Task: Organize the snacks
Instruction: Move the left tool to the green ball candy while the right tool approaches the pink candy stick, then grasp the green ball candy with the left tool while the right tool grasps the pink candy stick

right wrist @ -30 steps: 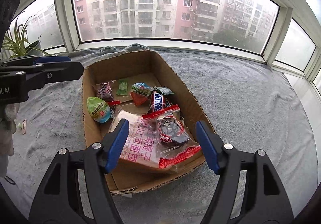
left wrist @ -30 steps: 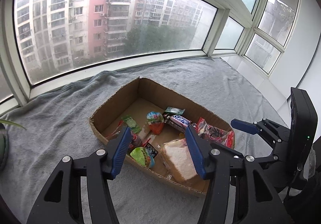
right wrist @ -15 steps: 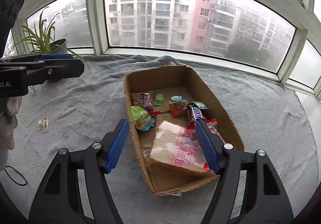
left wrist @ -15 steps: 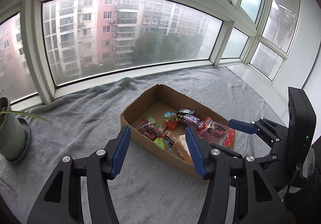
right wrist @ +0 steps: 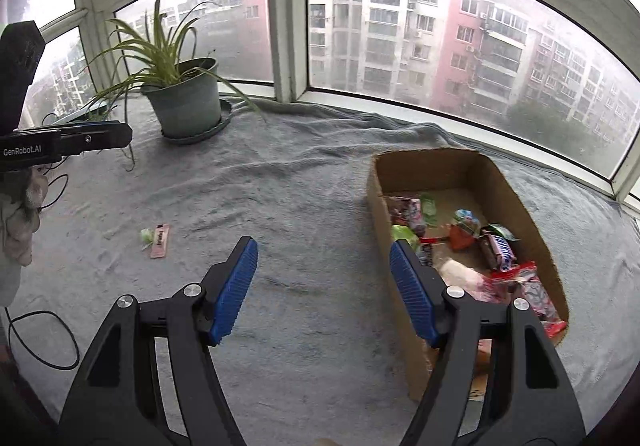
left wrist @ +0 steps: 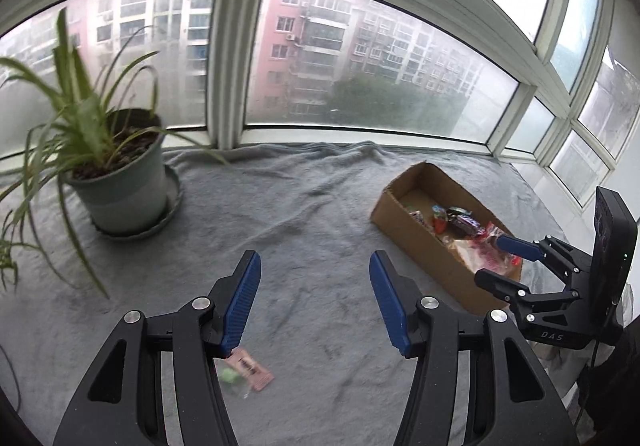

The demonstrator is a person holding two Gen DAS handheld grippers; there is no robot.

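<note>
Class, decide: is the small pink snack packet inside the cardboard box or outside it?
Outside: the pink packet lies on the grey blanket, apart from the cardboard box.

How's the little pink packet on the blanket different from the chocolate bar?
The pink packet lies alone on the grey blanket, outside the cardboard box; the chocolate bar sits inside the box among other snacks. The packet is pale pink and flat; the bar is dark-wrapped and thicker. Neither is held by a claw.

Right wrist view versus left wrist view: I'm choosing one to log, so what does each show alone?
Right wrist only: a black cable lying on the blanket, and a gloved hand.
Left wrist only: the side windows past the box.
Both: cardboard box of snacks, potted plant, loose pink packet, grey blanket, both tools open and empty.
</note>
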